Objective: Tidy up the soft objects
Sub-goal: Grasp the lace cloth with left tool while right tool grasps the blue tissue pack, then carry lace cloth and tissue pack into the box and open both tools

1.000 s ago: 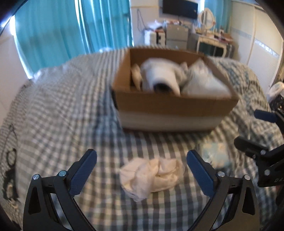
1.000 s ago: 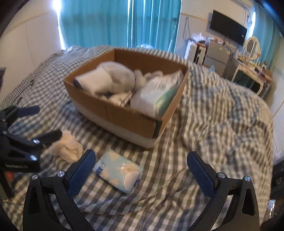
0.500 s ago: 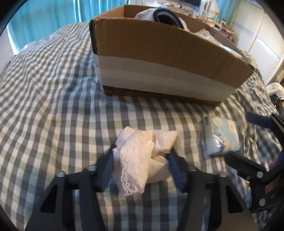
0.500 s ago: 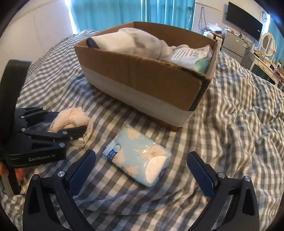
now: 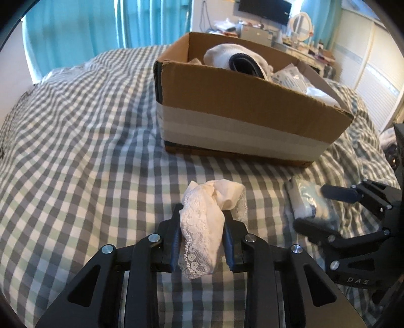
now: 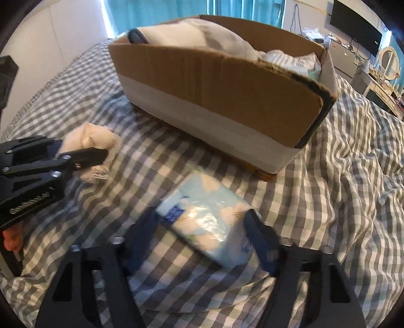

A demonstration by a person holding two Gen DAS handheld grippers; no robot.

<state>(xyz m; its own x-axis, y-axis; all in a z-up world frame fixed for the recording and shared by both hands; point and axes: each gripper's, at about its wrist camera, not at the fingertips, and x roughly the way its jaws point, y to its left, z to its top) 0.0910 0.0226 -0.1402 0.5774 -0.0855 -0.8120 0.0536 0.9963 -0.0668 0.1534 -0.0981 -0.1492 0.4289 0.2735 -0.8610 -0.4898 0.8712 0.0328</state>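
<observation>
My left gripper (image 5: 202,227) is shut on a cream lace cloth (image 5: 209,217), held just above the checked bedspread; it also shows in the right wrist view (image 6: 91,141). My right gripper (image 6: 202,227) has its fingers on both sides of a light blue tissue pack (image 6: 209,219) lying on the bed, closing on it; the pack also shows in the left wrist view (image 5: 305,201). A cardboard box (image 5: 252,111) holding white soft items stands on the bed beyond both grippers.
The grey and white checked bedspread (image 5: 75,151) covers the whole bed. Teal curtains (image 5: 75,30) hang behind. A dresser with a mirror (image 5: 300,20) and a TV stand at the far wall.
My left gripper closed on the lace cloth and lifted it slightly. My right gripper moved down and forward over the tissue pack and its fingers narrowed around it.
</observation>
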